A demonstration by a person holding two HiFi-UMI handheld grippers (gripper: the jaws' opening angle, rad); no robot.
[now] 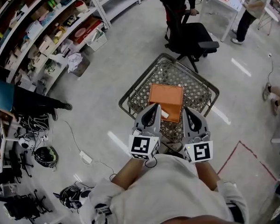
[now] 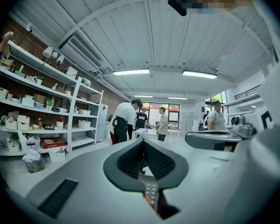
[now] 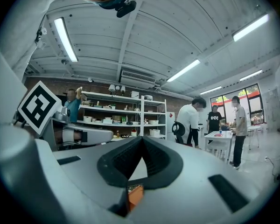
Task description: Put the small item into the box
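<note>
An orange box [image 1: 165,101] lies flat in a wire mesh basket [image 1: 196,85] on the floor below me. A small white item [image 1: 164,113] shows at the box's near edge, close to the left gripper's tip. My left gripper [image 1: 154,108] and right gripper [image 1: 187,111] are held side by side above the basket's near side, pointing level, both shut with nothing between the jaws. In the left gripper view the left gripper [image 2: 143,141] has its pads meeting, with mesh and an orange box [image 2: 161,203] below. The right gripper [image 3: 142,139] looks the same, with the orange box [image 3: 135,196] under it.
A black office chair [image 1: 189,34] stands just beyond the basket. Stocked shelves [image 1: 51,27] line the left wall. People stand at a white table [image 1: 224,1] at the far right. Helmets and cables [image 1: 46,155] lie on the floor at left. Red floor tape [image 1: 252,155] marks the right.
</note>
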